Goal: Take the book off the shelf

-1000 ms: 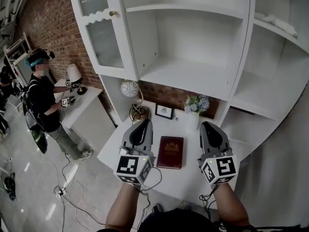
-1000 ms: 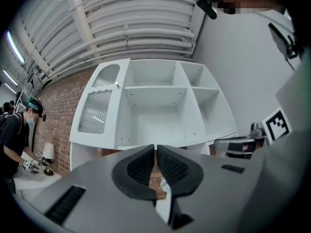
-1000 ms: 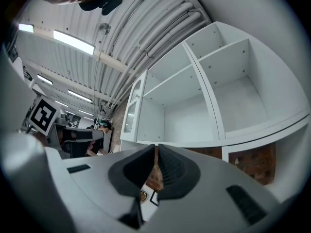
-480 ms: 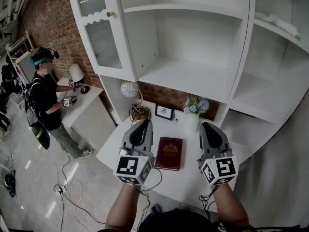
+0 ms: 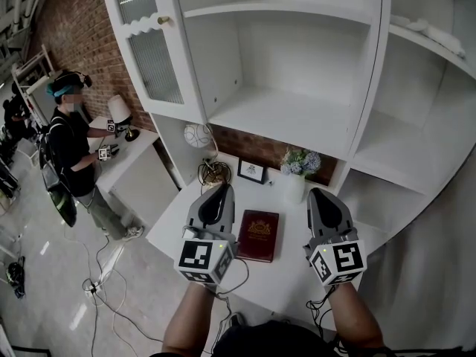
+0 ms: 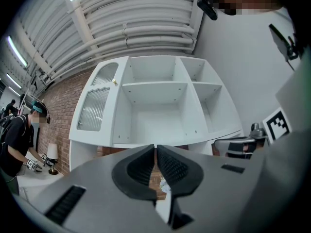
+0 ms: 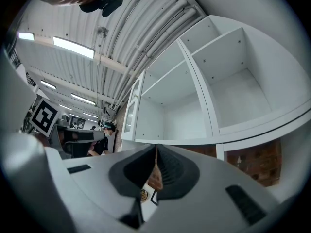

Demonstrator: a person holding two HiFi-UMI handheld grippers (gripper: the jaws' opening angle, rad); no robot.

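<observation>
Both my hands sit low in the head view, ea. w/ a gripper pointing away from me toward the white shelf unit (image 5: 297, 117). My left gripper (image 5: 222, 190) is closed, jaws pressed together w/ nothing btwn them. Its own view shows only a thin slit of brick and bench past the pads. My right gripper (image 5: 317, 193) is closed too: its jaws have just been closing a little, and nothing sits btwn them.

The book (image 5: 258, 235), dark red w/ a gold emblem on the cover, lies flat and cover up on the white bench (image 5: 172, 225), in front of the shelf unit and not on a shelf. In the head view it's btwn my two grippers, just beside the left one and a bit further from the right. Can't tell that either gripper touches it.

Behind the book, by the brick wall (image 5: 253, 146), a small framed picture (image 5: 253, 172) stands upright. A white vase of pale blue and white flowers (image 5: 297, 173) is to its right, and a dark coil, wire or basket, can't tell which (image 5: 214, 173), to its left. A white patterned ball (image 5: 198, 135) is just above the coil, below the unit's ribbed-glass door (image 5: 152, 50).

Far left, another person (image 5: 71, 151) stands at a side bench (image 5: 130, 162) w/ a small lamp (image 5: 117, 116) on it. Cables (image 5: 97, 288) trail over the floor nr them
</observation>
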